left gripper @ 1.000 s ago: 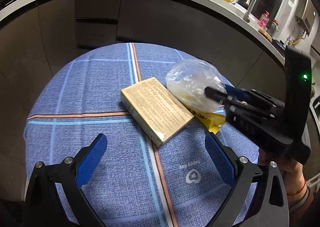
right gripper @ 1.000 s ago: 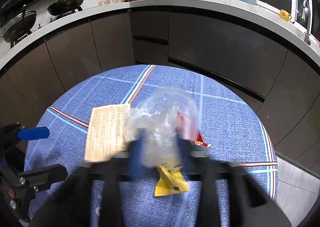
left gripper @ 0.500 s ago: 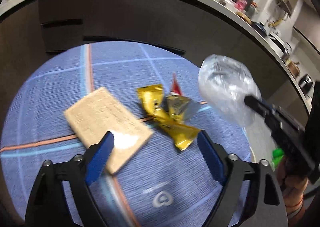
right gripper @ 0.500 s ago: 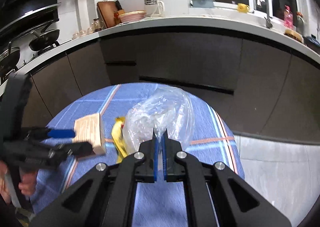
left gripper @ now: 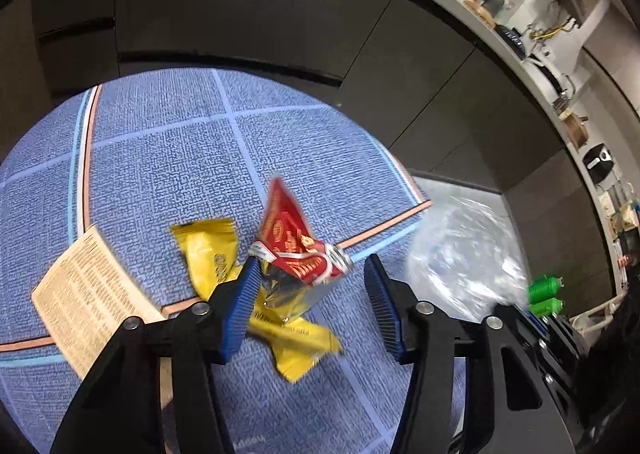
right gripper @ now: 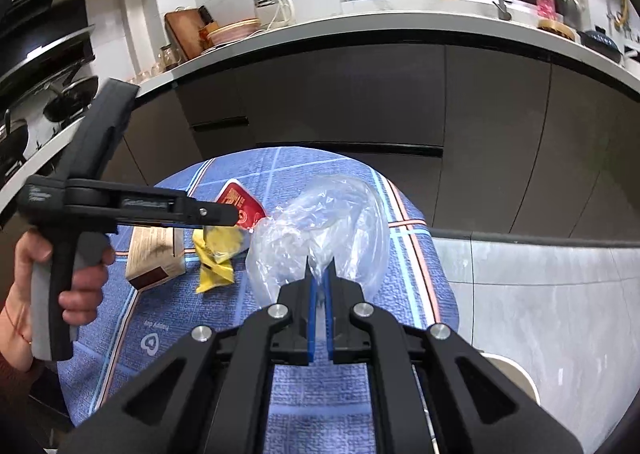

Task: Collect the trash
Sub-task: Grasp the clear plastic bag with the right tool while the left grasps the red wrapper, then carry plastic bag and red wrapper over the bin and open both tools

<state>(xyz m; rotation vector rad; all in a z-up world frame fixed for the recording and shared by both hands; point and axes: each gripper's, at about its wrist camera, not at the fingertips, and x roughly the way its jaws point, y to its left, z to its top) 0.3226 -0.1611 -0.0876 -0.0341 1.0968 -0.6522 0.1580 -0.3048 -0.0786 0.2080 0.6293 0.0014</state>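
Red wrapper (left gripper: 296, 250) on the worktop (left gripper: 160, 157), between the half-spread, just-closing left tool (left gripper: 310, 298); contact unclear. Right tool (right gripper: 319, 294) pinches the clear bag (right gripper: 320, 225). Yellow wrappers (left gripper: 208, 254) partly hidden.

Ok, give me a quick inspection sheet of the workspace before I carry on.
Surface: blue checked tablecloth, flat.
Job's things: red wrapper and yellow wrappers overlapping; tan printed box beside them; clear plastic bag lifted.
Clutter: nothing seen on the cloth.
Grippers: left gripper has just been closing, its jaws either side of the red wrapper, not pressing yet; right gripper shut on the clear plastic bag.
Cables: nothing seen near the table.
Surroundings: dark cabinets, counter with crockery, sink tap, grey floor.
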